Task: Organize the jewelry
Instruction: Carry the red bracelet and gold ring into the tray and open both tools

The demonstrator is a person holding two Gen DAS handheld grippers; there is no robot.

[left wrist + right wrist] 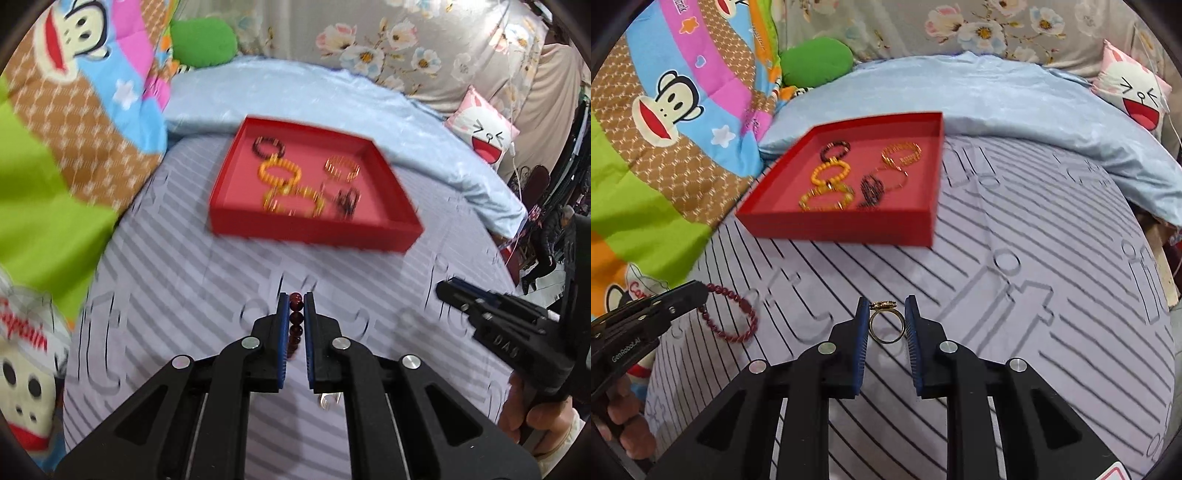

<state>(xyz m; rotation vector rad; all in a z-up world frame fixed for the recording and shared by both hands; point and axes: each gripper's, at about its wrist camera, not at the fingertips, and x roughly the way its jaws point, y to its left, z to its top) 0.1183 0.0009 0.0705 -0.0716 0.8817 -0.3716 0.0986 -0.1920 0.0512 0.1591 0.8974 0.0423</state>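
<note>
My left gripper [296,301] is shut on a dark red bead bracelet [295,321], held above the striped bedsheet; the bracelet hangs from it in the right wrist view [733,312]. My right gripper [886,306] is shut on a gold ring [886,325] with a decorated top. A red tray [314,232] lies ahead on the bed and holds several bracelets: a dark one [267,146], orange bead ones [279,173], a gold one [341,168]. The tray also shows in the right wrist view [834,225].
A colourful cartoon quilt [74,122] lies bunched to the left. A light blue blanket [1015,107] runs behind the tray, with a green cushion [816,61] and a pink face pillow [1134,96] beyond. The bed edge falls away at the right [1160,258].
</note>
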